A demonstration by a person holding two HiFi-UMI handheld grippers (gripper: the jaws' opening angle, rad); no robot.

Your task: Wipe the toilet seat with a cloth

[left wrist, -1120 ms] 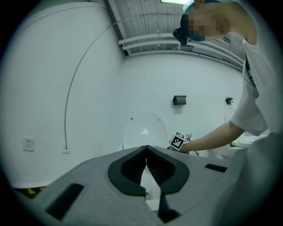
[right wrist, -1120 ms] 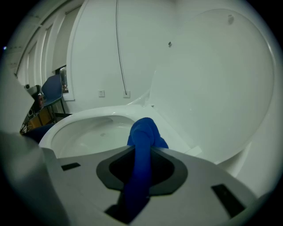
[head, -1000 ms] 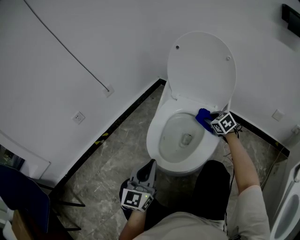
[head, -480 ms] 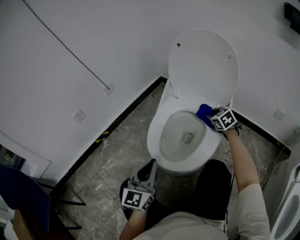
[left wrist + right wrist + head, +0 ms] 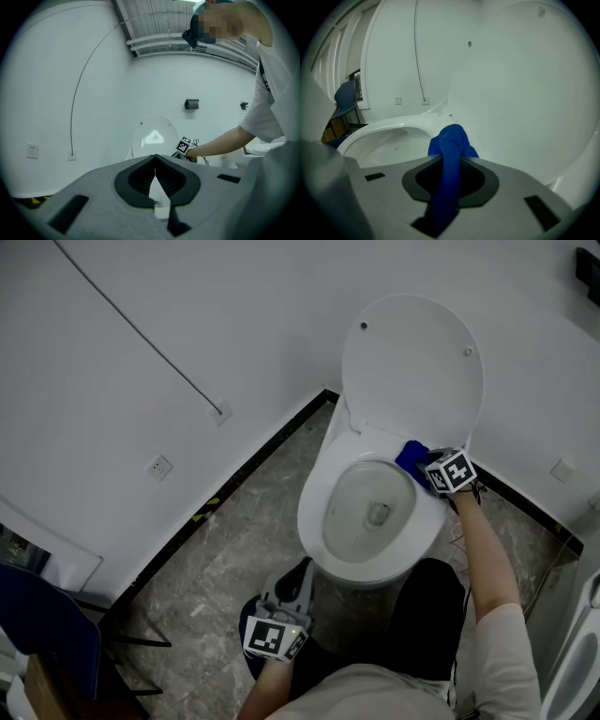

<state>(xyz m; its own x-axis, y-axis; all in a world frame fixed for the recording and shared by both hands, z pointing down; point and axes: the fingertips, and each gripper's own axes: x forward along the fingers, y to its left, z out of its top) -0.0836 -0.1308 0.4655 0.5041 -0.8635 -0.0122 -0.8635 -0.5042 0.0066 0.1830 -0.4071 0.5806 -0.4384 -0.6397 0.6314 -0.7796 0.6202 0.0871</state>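
right claw (image 5: 427, 469) slid rearward along the toilet seat (image 5: 313, 514), pinching the blue cloth (image 5: 411, 457).

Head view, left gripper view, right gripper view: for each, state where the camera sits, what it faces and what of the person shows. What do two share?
Head view: on the head, looking steeply down at the toilet seat; left gripper, right gripper and right forearm show.
Left gripper view: held low, faces the raised lid; its shut jaws and that forearm show.
Right gripper view: looks along the seat; jaws shut on the blue cloth.
Shared: the lid, in all three.
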